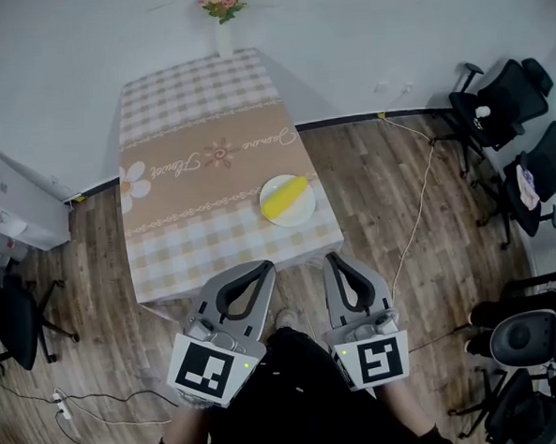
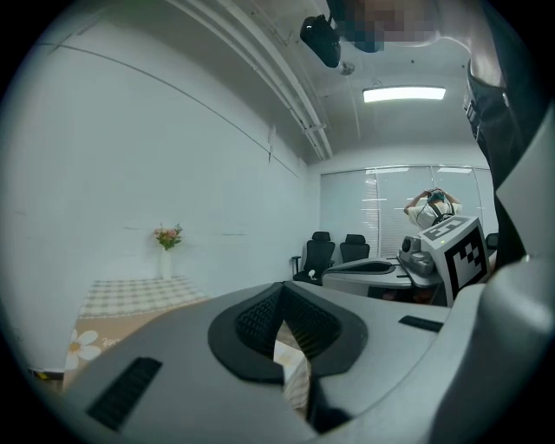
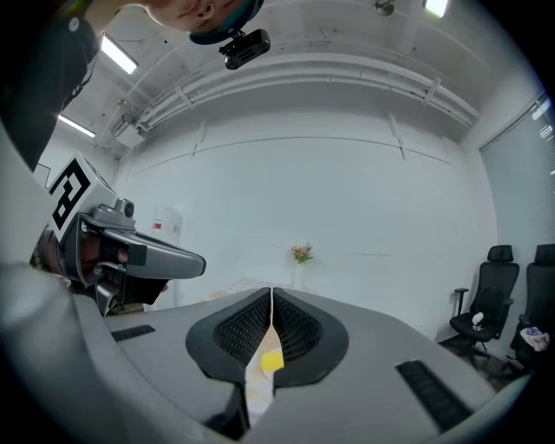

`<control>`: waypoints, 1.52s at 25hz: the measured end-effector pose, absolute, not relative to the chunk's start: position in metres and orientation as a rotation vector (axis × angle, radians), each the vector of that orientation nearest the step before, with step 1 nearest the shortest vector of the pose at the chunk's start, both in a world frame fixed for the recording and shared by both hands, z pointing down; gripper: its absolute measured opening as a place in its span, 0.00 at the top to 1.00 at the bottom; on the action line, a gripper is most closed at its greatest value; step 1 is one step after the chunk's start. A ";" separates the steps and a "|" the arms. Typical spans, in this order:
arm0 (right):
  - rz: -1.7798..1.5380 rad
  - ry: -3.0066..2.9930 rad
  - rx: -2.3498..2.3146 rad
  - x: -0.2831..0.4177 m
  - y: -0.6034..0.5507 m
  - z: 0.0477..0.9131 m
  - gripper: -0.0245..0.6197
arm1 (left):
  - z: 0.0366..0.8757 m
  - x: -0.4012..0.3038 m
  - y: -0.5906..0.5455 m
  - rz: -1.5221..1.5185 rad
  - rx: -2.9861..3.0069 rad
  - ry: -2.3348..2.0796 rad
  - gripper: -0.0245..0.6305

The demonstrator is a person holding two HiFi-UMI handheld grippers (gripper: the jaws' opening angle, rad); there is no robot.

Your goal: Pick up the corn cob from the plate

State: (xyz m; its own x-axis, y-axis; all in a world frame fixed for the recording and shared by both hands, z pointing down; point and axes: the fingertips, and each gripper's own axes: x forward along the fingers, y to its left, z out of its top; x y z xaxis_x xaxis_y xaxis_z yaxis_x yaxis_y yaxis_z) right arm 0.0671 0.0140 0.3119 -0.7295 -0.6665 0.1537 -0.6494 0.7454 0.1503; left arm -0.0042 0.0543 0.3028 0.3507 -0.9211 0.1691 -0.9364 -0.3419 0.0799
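Risking nudge: left gripper (image 1: 262, 264), right gripper (image 1: 341, 257) jaws pressed together, empty; unless spread, corn cob (image 1: 284, 196) ahead may roll off plate (image 1: 306, 213).

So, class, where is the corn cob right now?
Head view: the corn cob lies on the white plate near the front right corner of the table, ahead of the right hand-held gripper.

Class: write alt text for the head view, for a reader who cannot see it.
A yellow corn cob lies on a white plate near the closer right corner of a checked-cloth table. The left gripper and right gripper, both shut and empty, point toward the table.
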 end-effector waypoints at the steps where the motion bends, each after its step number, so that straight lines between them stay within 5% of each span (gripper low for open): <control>1: -0.132 -2.766 1.052 0.070 0.006 0.309 0.90 | 0.302 -0.001 0.048 0.141 2.443 -1.702 0.94; 38: -0.057 -2.681 1.134 0.128 -0.100 0.322 0.90 | 0.313 0.015 -0.070 0.235 2.466 -1.754 0.94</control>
State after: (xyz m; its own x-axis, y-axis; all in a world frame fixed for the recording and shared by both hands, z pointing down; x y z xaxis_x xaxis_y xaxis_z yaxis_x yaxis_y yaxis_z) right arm 0.1279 -0.0997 0.3225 -0.6744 -0.7122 0.1951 -0.7032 0.7000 0.1246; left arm 0.0154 -0.0700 0.3126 0.3220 -0.9281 0.1869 -0.9446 -0.3283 -0.0034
